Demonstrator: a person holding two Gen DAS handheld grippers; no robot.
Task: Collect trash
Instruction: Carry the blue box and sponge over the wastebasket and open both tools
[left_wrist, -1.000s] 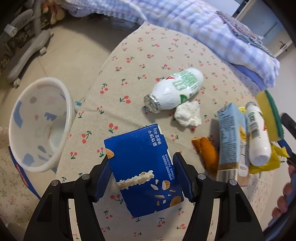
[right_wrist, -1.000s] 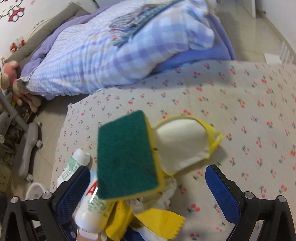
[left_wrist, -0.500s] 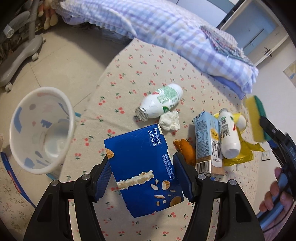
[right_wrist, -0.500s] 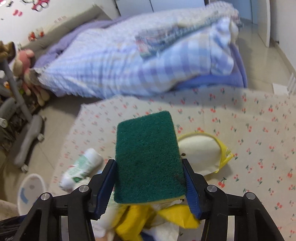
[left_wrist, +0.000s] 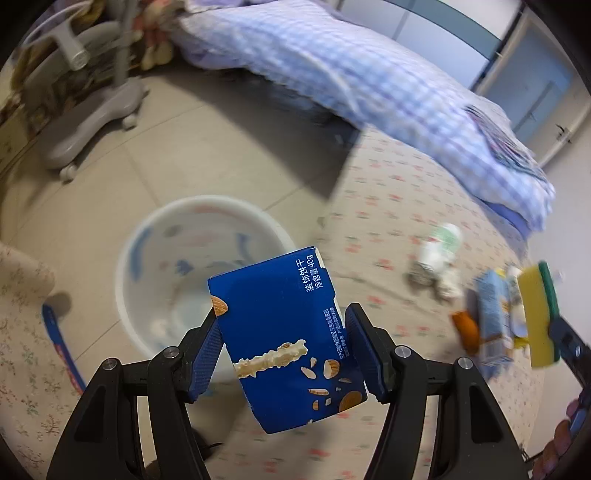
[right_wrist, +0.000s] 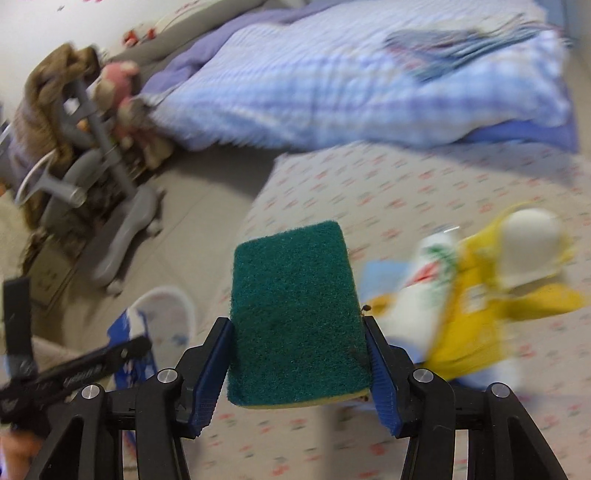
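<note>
Beside the bed waits our bin; left tongs clench the blue carton, right tongs the sponge. We're carrying both; next, release inside.

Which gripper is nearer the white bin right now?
Left. The left gripper holds the blue box just before the white bin; the right gripper, with the sponge, is further back over the bedsheet.
</note>
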